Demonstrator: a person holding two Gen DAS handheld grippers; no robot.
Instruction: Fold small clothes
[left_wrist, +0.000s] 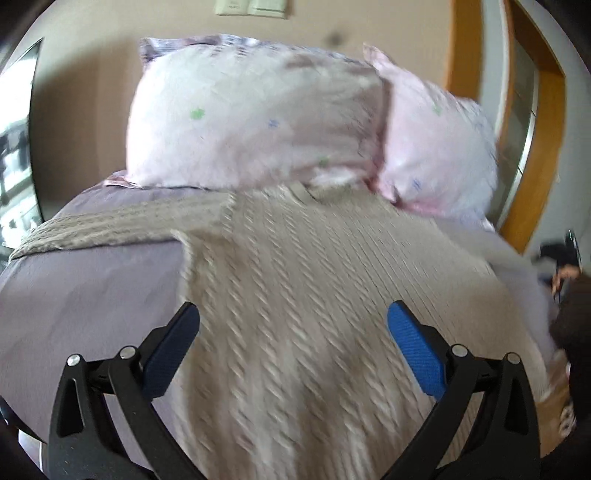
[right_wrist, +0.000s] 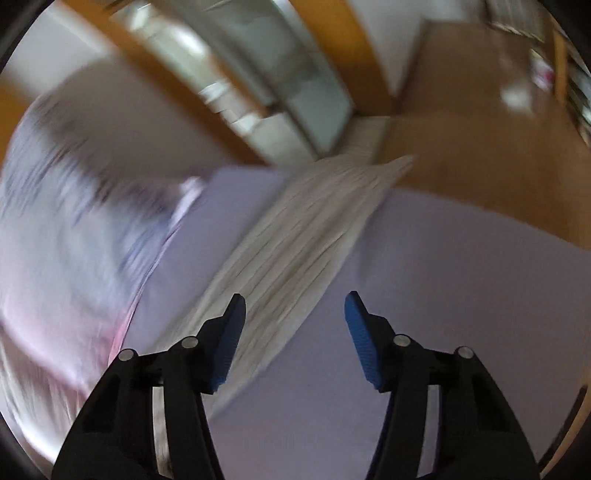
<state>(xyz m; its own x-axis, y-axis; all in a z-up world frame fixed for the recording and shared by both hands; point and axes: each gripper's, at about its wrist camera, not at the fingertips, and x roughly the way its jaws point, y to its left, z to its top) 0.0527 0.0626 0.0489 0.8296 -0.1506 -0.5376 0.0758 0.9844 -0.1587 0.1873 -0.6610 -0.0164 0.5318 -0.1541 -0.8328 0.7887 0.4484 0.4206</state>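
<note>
Sweater: we've got a beige cable-knit sweater (left_wrist: 295, 295) laid out flat on the bed (left_wrist: 92, 288), its top end reaching right up to the pillows, one sleeve (left_wrist: 122, 221) stretched out sideways across the lavender sheet
Left gripper: our left gripper (left_wrist: 293, 321) hangs over the lower body of the sweater, fingers (left_wrist: 413, 350) spread wide with nothing between them; can't tell if the tips actually touch the knit
Right gripper: our right gripper (right_wrist: 295, 314) is over the other side of the bed, fingers (right_wrist: 360, 339) spread apart too, gripping nothing
Right view: pretty smeary, but a long strip of the sweater (right_wrist: 295, 236) runs diagonally across the bed (right_wrist: 461, 295), passing under the left-hand finger, while the other finger sits over bare sheet
Pillows: two pale pink pillows (left_wrist: 258, 118) with little green and blue flowers lean against the wall at the head of the bed, side by side and touching
Background: wooden door frame (left_wrist: 543, 122) on the right side of the left view, wood floor (right_wrist: 480, 129) beyond the bed edge in the right view
</note>
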